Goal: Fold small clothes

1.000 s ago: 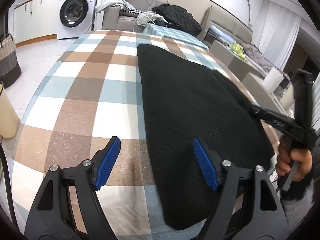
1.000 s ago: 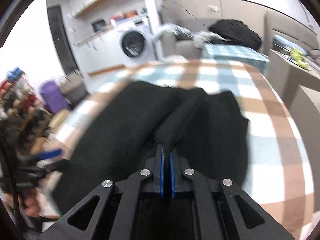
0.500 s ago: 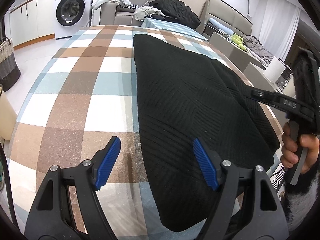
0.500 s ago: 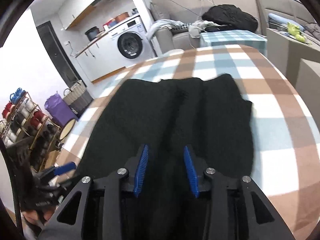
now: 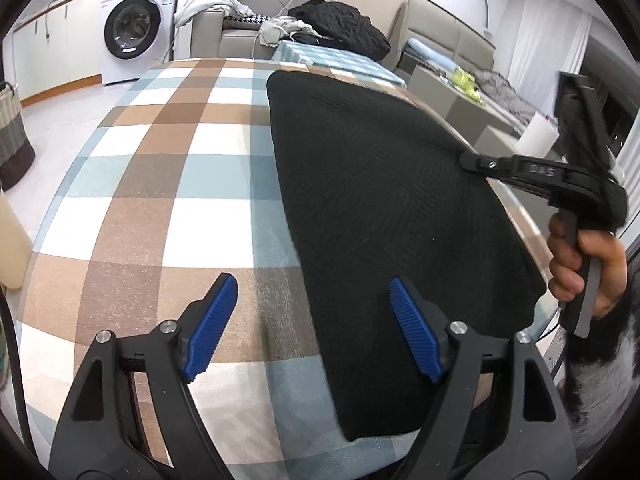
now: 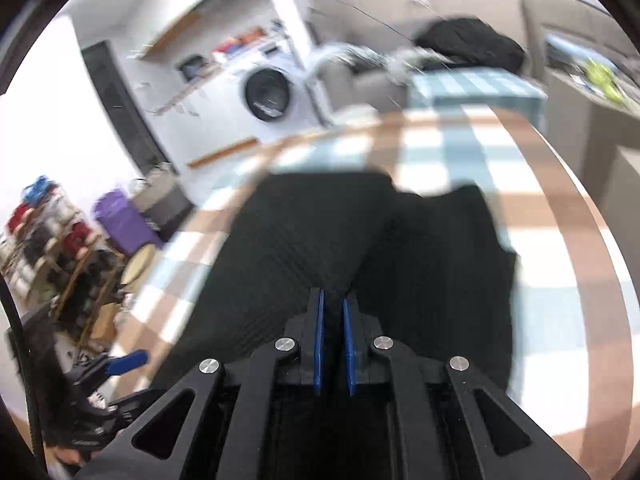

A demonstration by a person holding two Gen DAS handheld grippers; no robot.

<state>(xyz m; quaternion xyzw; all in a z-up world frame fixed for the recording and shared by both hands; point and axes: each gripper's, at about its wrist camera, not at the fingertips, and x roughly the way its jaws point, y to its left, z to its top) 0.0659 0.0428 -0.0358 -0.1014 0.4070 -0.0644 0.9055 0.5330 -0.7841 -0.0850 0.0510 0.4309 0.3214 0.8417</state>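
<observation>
Right gripper (image 6: 333,316) pinching black garment (image 5: 384,200) near table's (image 5: 168,184) right edge; left gripper (image 5: 312,320) wide, opening, holding nothing: lift evenly

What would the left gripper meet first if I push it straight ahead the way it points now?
Probably the checked tablecloth, right at the left edge of the black garment. The left gripper is opening and holds nothing; its right finger already overlaps the cloth in view, though depth there is unclear.
</observation>
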